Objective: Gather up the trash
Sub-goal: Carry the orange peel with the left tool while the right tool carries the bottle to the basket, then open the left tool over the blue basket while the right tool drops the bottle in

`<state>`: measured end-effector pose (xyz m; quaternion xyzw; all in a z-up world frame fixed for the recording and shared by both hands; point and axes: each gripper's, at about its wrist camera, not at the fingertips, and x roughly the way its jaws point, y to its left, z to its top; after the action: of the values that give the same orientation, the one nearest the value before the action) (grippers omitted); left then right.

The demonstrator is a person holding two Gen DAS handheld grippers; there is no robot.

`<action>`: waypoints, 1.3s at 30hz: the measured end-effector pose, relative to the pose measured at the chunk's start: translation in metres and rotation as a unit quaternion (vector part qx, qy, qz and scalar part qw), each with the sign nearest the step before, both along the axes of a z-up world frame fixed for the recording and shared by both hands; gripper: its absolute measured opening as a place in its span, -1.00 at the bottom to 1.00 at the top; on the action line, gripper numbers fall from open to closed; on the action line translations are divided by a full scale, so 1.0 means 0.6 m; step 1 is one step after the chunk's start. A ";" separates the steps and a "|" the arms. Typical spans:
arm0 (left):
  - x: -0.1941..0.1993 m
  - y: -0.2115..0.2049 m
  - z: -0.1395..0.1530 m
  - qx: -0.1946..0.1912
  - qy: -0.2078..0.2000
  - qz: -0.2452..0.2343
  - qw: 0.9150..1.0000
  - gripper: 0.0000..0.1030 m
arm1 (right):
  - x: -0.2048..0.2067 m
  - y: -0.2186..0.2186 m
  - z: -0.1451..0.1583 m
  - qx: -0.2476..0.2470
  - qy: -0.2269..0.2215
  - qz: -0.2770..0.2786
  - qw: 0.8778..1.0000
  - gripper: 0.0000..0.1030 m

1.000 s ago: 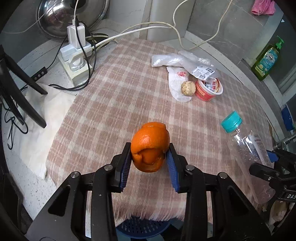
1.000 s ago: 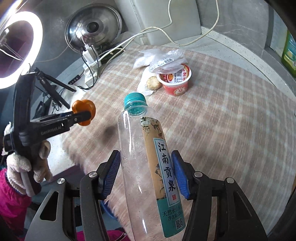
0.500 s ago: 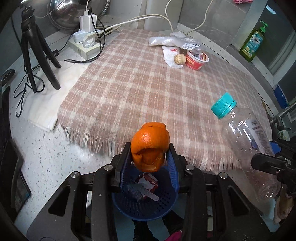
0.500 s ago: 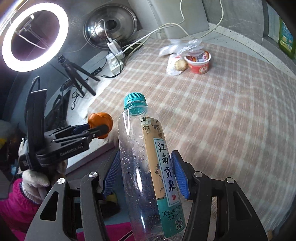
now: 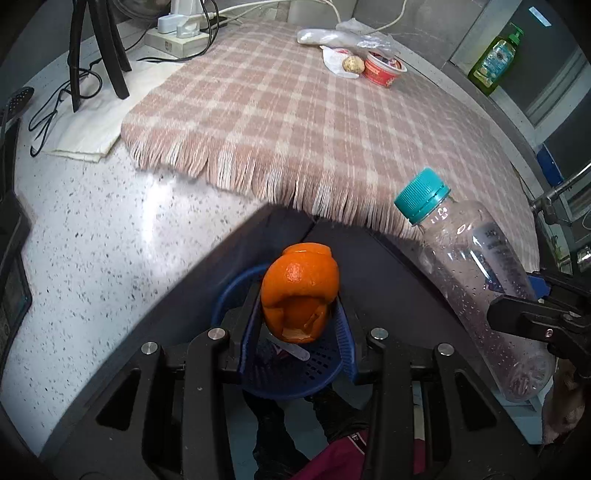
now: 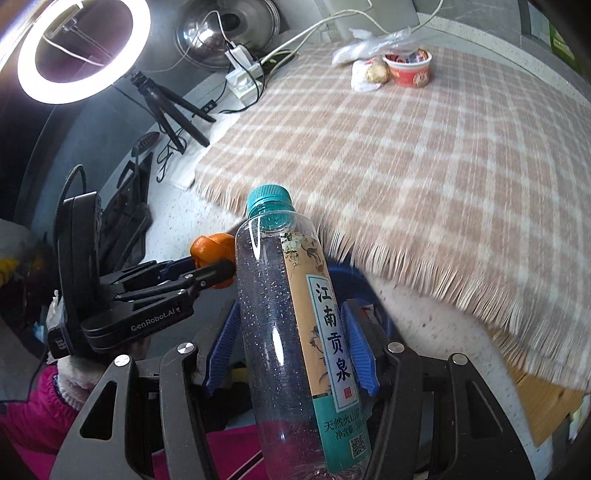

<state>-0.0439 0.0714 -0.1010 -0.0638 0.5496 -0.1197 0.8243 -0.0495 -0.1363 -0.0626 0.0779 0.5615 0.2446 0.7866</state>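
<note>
My left gripper [image 5: 297,314] is shut on an orange peel [image 5: 300,291] and holds it right above a blue perforated trash basket [image 5: 295,373] below the counter edge; some trash lies in the basket. My right gripper [image 6: 293,343] is shut on an empty clear plastic bottle [image 6: 295,332] with a teal cap, held off the counter's front edge; the bottle also shows in the left wrist view [image 5: 476,280]. The left gripper with the peel [image 6: 212,251] shows at the left of the right wrist view. A red cup [image 5: 382,68], a round crumpled ball [image 5: 352,63] and white plastic wrappers [image 5: 328,37] lie at the far side of the checked cloth [image 5: 314,122].
A speckled white counter [image 5: 110,240] carries the cloth. A power strip with cables [image 5: 177,35], a black tripod [image 5: 99,48] and a ring light [image 6: 81,48] stand at the left back. A steel pot lid [image 6: 229,29] leans on the wall. A green soap bottle [image 5: 495,59] stands at the right.
Both grippers have pulled back off the cloth past the counter's front edge. The peel now hangs over the blue basket, and the bottle hangs beside it.
</note>
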 end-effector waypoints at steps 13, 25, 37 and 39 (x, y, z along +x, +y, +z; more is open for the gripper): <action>-0.048 -0.008 -0.088 0.016 0.046 -0.018 0.999 -0.28 | -0.041 0.019 -0.063 -0.024 0.041 0.021 0.999 0.07; -0.035 -0.013 -0.169 0.039 0.086 -0.015 0.995 -0.28 | -0.043 0.034 -0.136 -0.059 0.080 0.028 0.995 0.07; -0.027 -0.023 -0.196 0.061 0.088 -0.014 0.994 -0.28 | -0.023 0.048 -0.191 -0.078 0.112 0.025 0.990 0.07; -0.025 -0.026 -0.197 0.065 0.087 -0.015 0.994 -0.28 | -0.019 0.055 -0.196 -0.082 0.112 0.025 0.990 0.07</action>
<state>-0.0589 0.0560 -0.2190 -0.0119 0.6269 -0.0904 0.7737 -0.0608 -0.1032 -0.1799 0.0260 0.6661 0.2075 0.7160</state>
